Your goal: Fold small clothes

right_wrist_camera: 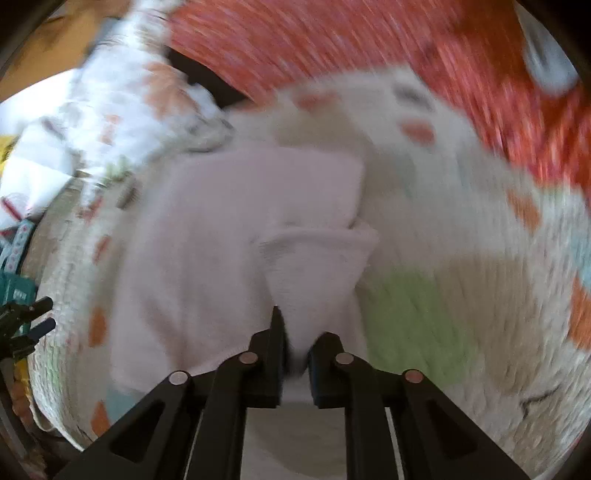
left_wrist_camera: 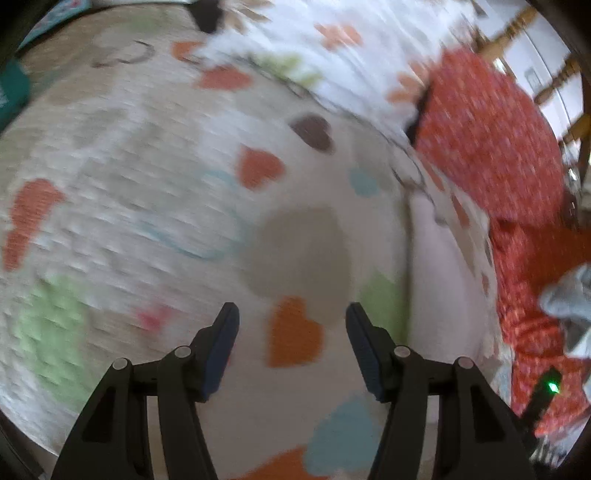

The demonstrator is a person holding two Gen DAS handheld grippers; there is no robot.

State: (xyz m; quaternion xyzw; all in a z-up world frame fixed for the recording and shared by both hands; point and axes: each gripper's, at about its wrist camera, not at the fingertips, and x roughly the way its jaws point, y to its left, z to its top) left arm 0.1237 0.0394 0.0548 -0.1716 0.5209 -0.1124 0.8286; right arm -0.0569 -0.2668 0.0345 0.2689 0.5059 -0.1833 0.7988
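Note:
A pale pink small garment (right_wrist_camera: 236, 229) lies on a cream quilt with coloured hearts (right_wrist_camera: 461, 295). My right gripper (right_wrist_camera: 295, 350) is shut on a corner of the pink garment and lifts that part into a fold. In the left wrist view the pink garment (left_wrist_camera: 439, 266) shows as a strip at the right. My left gripper (left_wrist_camera: 291, 325) is open and empty, hovering over the heart quilt (left_wrist_camera: 147, 184) to the left of the garment. Both views are blurred by motion.
A red patterned cloth (left_wrist_camera: 491, 136) lies at the right, also at the top of the right wrist view (right_wrist_camera: 332, 40). A white floral cloth (left_wrist_camera: 332, 44) lies behind. A grey cloth item (left_wrist_camera: 569, 295) sits on the red cloth. Wooden chair legs (left_wrist_camera: 517, 26) stand far right.

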